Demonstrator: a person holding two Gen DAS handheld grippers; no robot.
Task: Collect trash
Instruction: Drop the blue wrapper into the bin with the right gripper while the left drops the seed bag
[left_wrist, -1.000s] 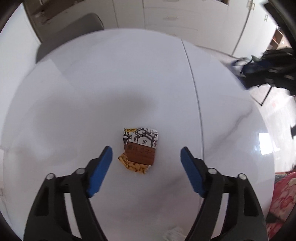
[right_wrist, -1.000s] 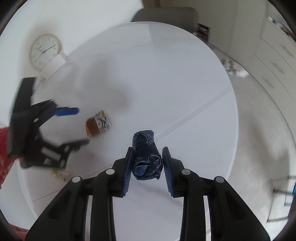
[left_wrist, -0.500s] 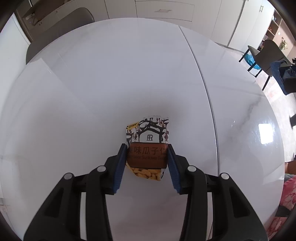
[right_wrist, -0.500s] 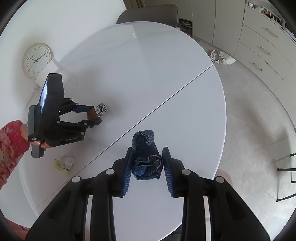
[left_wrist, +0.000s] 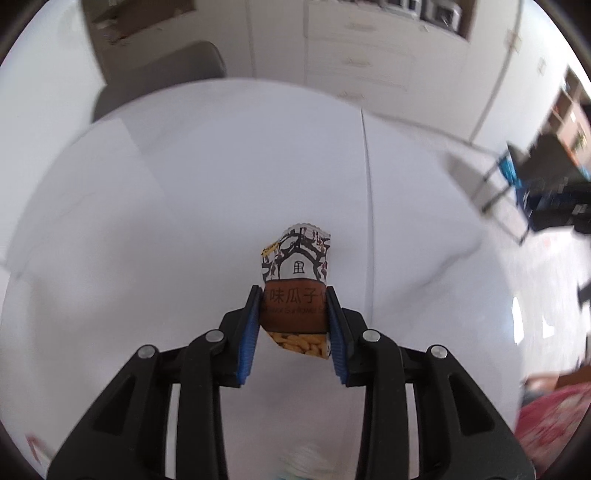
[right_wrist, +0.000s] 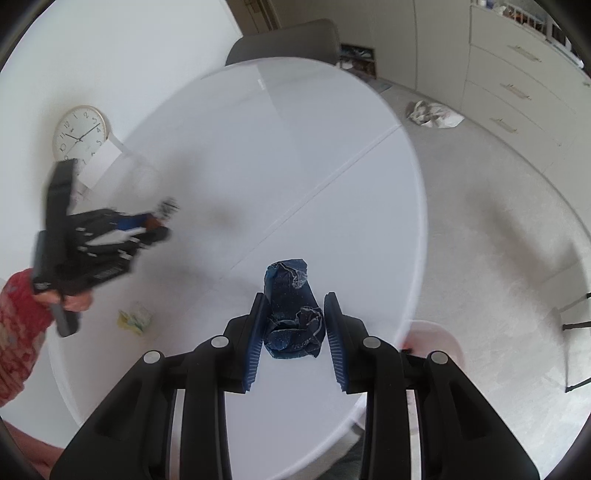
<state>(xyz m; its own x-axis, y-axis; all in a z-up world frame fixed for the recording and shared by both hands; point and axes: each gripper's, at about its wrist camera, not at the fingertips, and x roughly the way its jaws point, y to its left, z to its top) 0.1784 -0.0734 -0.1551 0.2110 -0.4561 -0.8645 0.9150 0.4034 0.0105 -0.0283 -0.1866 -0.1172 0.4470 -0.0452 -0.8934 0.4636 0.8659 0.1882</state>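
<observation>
My left gripper is shut on a brown, black and white snack packet and holds it above the round white table. My right gripper is shut on a crumpled dark blue wrapper, held over the table's near right part. In the right wrist view the left gripper appears blurred at the left with the packet in it. A small crumpled yellowish paper lies on the table near the person's hand.
A grey chair stands at the table's far side. A wall clock hangs at the left. White cabinets line the right wall, with a white bag on the floor. A pinkish bin rim shows beside the table edge.
My left gripper closed on the snack packet and lifted it off the table. My right gripper kept hold of the blue wrapper and shifted a little toward the table's right edge.
</observation>
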